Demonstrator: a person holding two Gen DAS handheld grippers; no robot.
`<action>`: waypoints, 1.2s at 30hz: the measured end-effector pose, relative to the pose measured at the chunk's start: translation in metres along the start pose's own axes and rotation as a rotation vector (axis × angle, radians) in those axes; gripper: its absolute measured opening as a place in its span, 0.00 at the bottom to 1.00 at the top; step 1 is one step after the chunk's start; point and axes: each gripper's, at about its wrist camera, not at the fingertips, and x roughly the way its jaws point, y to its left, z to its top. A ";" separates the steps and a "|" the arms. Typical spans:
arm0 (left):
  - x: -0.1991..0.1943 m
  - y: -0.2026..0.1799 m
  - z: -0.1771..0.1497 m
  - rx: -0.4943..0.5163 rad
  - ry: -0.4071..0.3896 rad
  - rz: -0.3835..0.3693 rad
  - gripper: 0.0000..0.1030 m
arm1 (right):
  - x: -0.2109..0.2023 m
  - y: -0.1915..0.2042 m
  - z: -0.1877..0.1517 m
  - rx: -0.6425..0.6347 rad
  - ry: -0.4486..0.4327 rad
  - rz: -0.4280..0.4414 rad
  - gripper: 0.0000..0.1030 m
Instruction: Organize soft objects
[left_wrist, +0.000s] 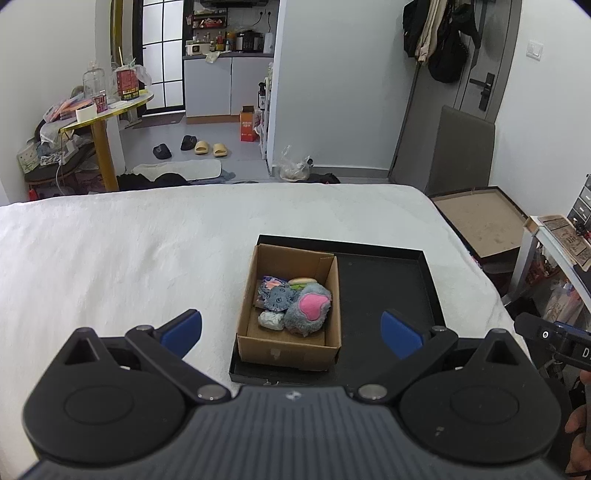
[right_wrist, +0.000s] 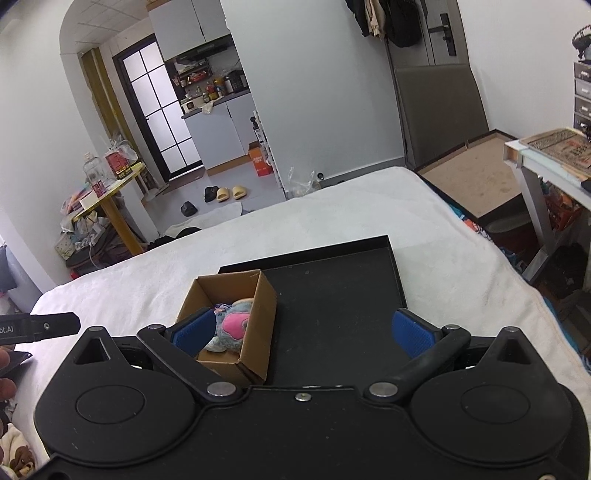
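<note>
An open cardboard box (left_wrist: 255, 291) stands in the left half of a flat black tray (left_wrist: 384, 291) on a white bed. Inside lie a grey plush with a pink heart (left_wrist: 309, 310), a blue-grey patterned piece (left_wrist: 279, 298), a small white wad (left_wrist: 271, 320) and a burger-shaped toy (left_wrist: 303, 281). My left gripper (left_wrist: 291, 330) hovers above and in front of the box, open wide, nothing between its blue pads. In the right wrist view the box (right_wrist: 258, 314) and grey plush (right_wrist: 232, 326) sit lower left, and my right gripper (right_wrist: 303, 332) is open over the tray (right_wrist: 332, 295), holding nothing.
The white bed cover (left_wrist: 129, 251) stretches left and beyond the tray. A brown board (left_wrist: 484, 225) and a side table with papers (right_wrist: 554, 147) flank the bed's right edge. A yellow round table (left_wrist: 107, 110) with clutter stands far left; slippers (left_wrist: 210, 147) lie on the floor.
</note>
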 end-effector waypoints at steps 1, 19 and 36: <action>-0.003 0.000 0.000 0.002 -0.007 -0.002 1.00 | -0.003 0.000 0.000 -0.003 -0.002 -0.002 1.00; -0.033 -0.006 -0.013 0.002 -0.030 -0.007 0.99 | -0.036 0.005 -0.007 -0.009 -0.024 -0.010 1.00; -0.033 -0.008 -0.019 0.026 -0.027 0.016 1.00 | -0.046 0.017 -0.011 -0.067 0.012 -0.052 1.00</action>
